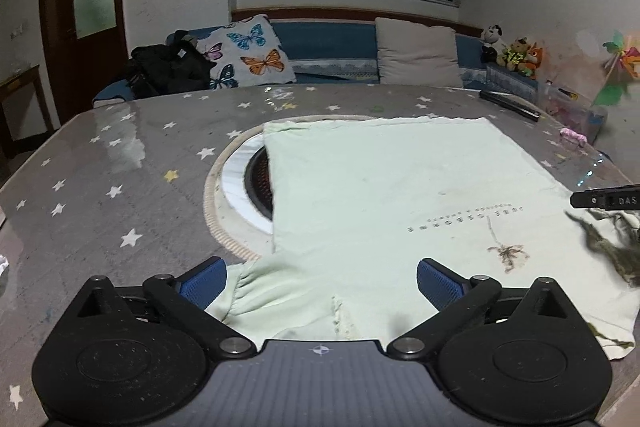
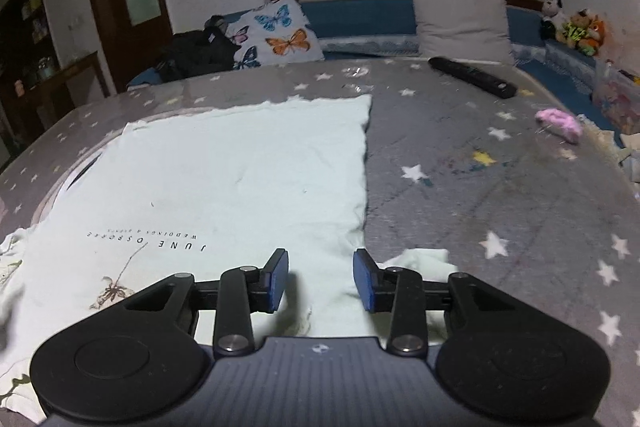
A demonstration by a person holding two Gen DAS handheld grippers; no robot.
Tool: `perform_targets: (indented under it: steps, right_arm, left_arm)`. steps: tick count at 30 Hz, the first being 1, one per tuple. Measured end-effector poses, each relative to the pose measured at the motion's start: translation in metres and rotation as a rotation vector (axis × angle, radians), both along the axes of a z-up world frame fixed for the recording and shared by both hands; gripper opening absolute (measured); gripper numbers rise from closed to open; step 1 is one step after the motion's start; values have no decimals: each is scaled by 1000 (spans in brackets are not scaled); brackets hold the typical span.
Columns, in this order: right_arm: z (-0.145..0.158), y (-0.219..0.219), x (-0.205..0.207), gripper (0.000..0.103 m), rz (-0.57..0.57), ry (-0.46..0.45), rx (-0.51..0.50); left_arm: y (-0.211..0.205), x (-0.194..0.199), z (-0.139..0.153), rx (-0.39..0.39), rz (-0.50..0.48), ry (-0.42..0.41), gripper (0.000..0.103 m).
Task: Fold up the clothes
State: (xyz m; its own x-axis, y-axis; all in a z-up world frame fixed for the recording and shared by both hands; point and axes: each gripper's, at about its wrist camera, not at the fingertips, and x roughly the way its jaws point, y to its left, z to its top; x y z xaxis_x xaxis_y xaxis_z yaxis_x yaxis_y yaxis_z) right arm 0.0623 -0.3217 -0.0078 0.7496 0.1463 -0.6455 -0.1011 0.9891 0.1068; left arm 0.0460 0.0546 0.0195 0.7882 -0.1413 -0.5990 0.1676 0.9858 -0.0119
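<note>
We saw the pale green T-shirt [image 1: 384,187] lying flat on the desk [image 1: 120,155], filling the centre and right of the left wrist view and the left half of the right wrist view. Its printed lettering and small plant motif [image 2: 116,287] read upside down from our side, and its far hem ran ragged across the middle of both frames. In the left wrist view its left edge covered part of a round inset [image 1: 236,187] in the desk.

Our left claw [image 1: 320,283] hung at the bottom centre of its frame with its blue pads well apart and nothing between them, above a gathered sleeve [image 1: 256,291]. Our right claw [image 2: 320,279] sat at the bottom centre of its own frame, pads also apart and gripping nothing, just above the shirt's right edge, with a bunched bit of fabric [image 2: 420,259] beside its right finger.

The desk wore a grey cover with stars. On it, well clear of the shirt, lay a black remote [image 2: 472,77] in the upper right and a small pink item [image 2: 560,125] nearer the right edge. Beyond stood a blue sofa [image 2: 360,15] with a butterfly cushion [image 2: 280,31], a plain cushion [image 2: 464,25] and soft toys [image 2: 576,27].
</note>
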Motion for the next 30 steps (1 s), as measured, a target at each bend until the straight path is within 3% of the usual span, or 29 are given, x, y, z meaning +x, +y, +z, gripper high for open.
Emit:
perform_targets:
  steps: [4,11,15,21,26,30]
  right_arm:
    - [8,6,-24,37,42,-17,-30]
    - [15,32,-77,51,190,-26,-96]
    - [15,51,-97,56,275,-24,-103]
    - [4,79,-119,58,368,-31,-193]
    - [5,74,-137,58,355,-31,-177]
    - [13,45,-143,58,234,-48,-116]
  left_arm:
    - [-13,1,-2,-5,-30,2,103]
    - [-44,-6,-13,12,-113,21,103]
    - [-66,-14,-22,42,-165,12,103]
    - [-90,-32,-34,123,-253,-21,103]
    - [-98,-36,-40,141,-281,-8,103]
    - [-103,-37,-38,126,-294,-8,103]
